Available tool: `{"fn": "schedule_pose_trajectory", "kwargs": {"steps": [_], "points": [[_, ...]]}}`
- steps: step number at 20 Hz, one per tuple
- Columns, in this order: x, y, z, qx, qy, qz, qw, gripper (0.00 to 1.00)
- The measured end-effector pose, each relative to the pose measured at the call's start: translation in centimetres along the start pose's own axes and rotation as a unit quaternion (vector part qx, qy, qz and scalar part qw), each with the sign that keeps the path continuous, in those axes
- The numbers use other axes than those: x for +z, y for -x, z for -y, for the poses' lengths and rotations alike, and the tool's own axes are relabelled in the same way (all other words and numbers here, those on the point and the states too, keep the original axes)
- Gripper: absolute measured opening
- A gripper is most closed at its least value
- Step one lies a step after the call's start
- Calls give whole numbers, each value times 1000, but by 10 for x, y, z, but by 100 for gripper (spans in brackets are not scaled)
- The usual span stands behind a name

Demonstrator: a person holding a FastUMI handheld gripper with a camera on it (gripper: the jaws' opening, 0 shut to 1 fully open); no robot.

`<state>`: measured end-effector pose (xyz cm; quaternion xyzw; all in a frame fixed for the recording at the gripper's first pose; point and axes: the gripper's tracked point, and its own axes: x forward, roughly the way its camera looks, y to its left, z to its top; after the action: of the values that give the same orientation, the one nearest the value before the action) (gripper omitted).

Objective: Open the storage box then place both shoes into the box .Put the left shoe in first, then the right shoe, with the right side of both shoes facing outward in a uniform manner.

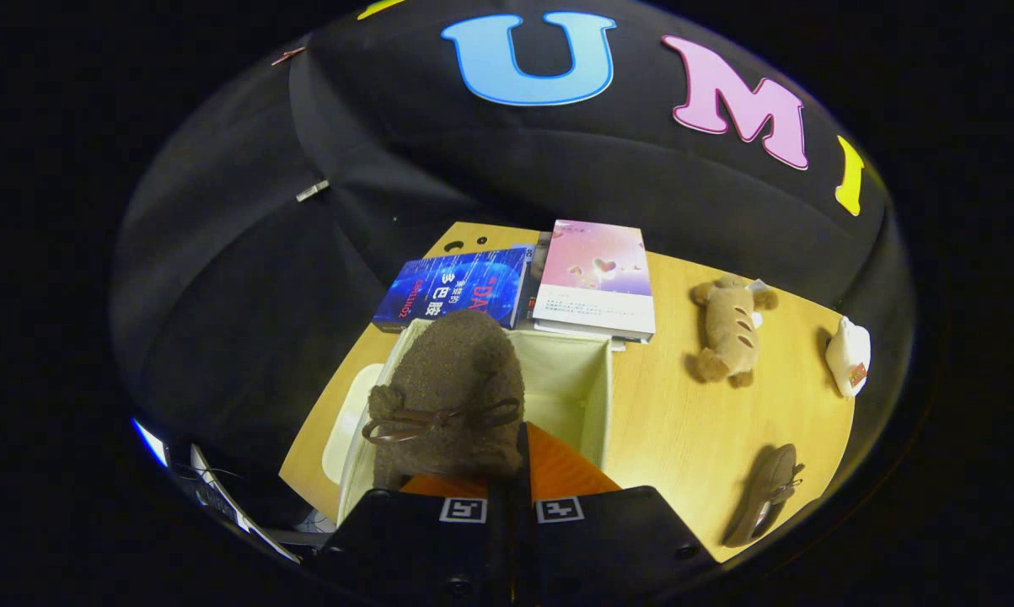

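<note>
Brown shoe [452,396] clamped in tongs [511,472], above open storage box [595,396]

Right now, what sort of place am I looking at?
Likely a staged test booth, not a home: a wooden table against black cloth, scattered with books, a plush toy and an open storage box. The gripper holds a shoe.

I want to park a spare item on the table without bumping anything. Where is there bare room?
Widest bare patch: the table between the box, the plush toy and the second shoe. A narrower strip runs between that toy and the white toy. Crowded: behind the box, where the books lie, and at the box, where the gripper holds a shoe.
</note>
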<state>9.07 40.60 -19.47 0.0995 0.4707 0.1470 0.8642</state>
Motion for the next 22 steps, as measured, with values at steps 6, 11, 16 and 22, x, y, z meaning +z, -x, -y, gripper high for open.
{"fn": "schedule_pose_trajectory", "kwargs": {"steps": [6, 11, 16, 22], "points": [[-42, -59, -16, -49, -4, -56, 997, 7], [-67, -90, -26, -53, -6, -107, 993, 7], [-86, -99, -35, -31, -2, -143, 989, 15], [-83, -91, -29, -8, 13, -140, 990, 47]]}}
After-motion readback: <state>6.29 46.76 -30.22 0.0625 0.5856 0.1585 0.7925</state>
